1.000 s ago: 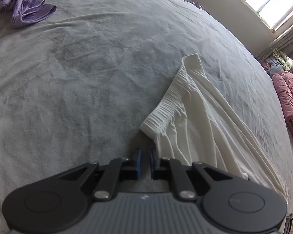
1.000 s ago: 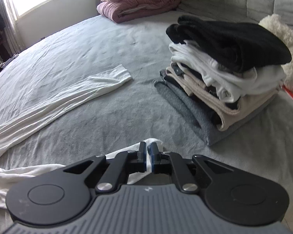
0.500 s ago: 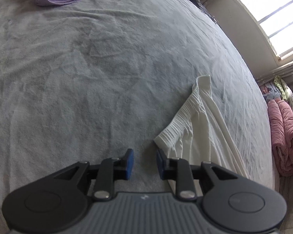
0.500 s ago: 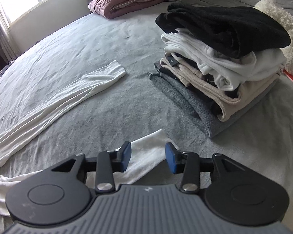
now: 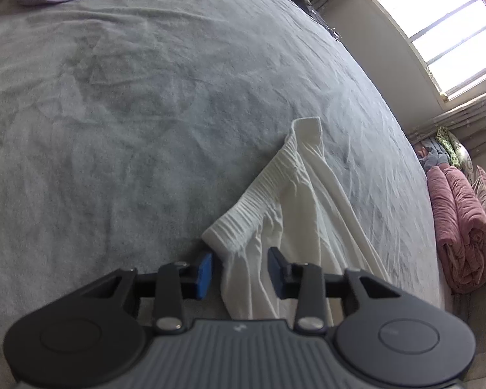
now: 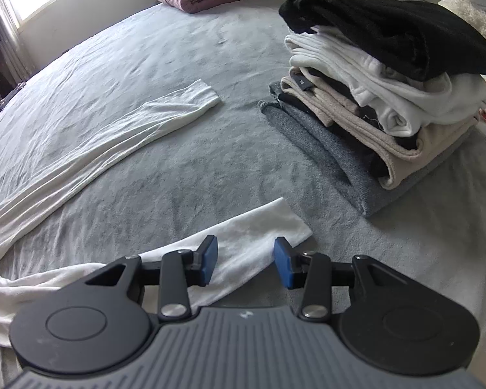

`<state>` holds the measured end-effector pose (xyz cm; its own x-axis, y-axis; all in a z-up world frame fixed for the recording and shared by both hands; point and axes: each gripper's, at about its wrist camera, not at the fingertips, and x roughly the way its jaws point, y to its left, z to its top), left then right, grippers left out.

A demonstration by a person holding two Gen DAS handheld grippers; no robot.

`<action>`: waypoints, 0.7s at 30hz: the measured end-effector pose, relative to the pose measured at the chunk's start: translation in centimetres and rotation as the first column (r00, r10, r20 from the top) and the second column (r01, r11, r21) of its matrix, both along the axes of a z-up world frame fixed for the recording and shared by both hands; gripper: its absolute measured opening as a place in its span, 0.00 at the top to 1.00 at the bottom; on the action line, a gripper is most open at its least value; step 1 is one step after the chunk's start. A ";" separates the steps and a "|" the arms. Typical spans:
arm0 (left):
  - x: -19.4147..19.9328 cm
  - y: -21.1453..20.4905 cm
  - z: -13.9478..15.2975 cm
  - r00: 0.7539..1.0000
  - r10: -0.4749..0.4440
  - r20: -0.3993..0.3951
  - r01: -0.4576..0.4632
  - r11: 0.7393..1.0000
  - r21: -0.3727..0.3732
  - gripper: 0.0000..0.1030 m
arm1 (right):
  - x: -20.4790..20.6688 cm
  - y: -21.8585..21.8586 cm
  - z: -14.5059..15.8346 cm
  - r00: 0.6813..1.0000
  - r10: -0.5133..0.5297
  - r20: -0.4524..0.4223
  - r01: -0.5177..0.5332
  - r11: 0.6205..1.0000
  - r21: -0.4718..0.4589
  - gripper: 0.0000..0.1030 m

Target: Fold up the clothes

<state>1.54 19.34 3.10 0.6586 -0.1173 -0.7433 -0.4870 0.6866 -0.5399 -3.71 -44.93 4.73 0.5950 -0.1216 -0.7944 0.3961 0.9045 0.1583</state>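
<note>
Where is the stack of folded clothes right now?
In the right wrist view, the stack of folded clothes sits on the grey bed at upper right, beyond the white garment's cuff.

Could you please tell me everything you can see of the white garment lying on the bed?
The white garment is thin, soft-looking cloth, cream-white and creased, spread flat on the grey bed. It has a ribbed, gathered band at one end and two long narrow legs or sleeves ending in plain hems. The open left claw straddles the band's corner; the open right claw straddles one hem. Neither grips it.
</note>
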 end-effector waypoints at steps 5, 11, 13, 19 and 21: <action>-0.5 0.9 1.7 0.999 0.005 0.038 -0.007 0.999 0.042 0.95 | -0.5 -0.5 0.7 0.998 -0.036 0.057 0.038 0.999 -0.024 1.00; -1.4 2.6 2.6 0.998 0.027 0.054 -0.029 0.998 0.051 0.95 | -1.0 -1.7 0.7 0.995 -0.085 0.049 0.083 0.996 0.027 0.96; -1.5 2.8 2.2 0.999 0.027 0.036 -0.029 0.998 0.049 0.95 | -1.0 -2.1 0.3 0.993 -0.116 0.020 0.115 0.992 0.057 0.85; -1.7 2.8 2.5 0.999 0.027 0.039 -0.029 0.998 0.050 0.95 | -1.5 -3.4 -0.5 0.981 -0.194 -0.022 0.196 0.971 0.136 0.63; -1.7 2.7 2.5 0.999 0.028 0.032 -0.029 0.998 0.051 0.95 | -1.6 -3.7 -0.5 0.976 -0.215 -0.017 0.215 0.965 0.149 0.61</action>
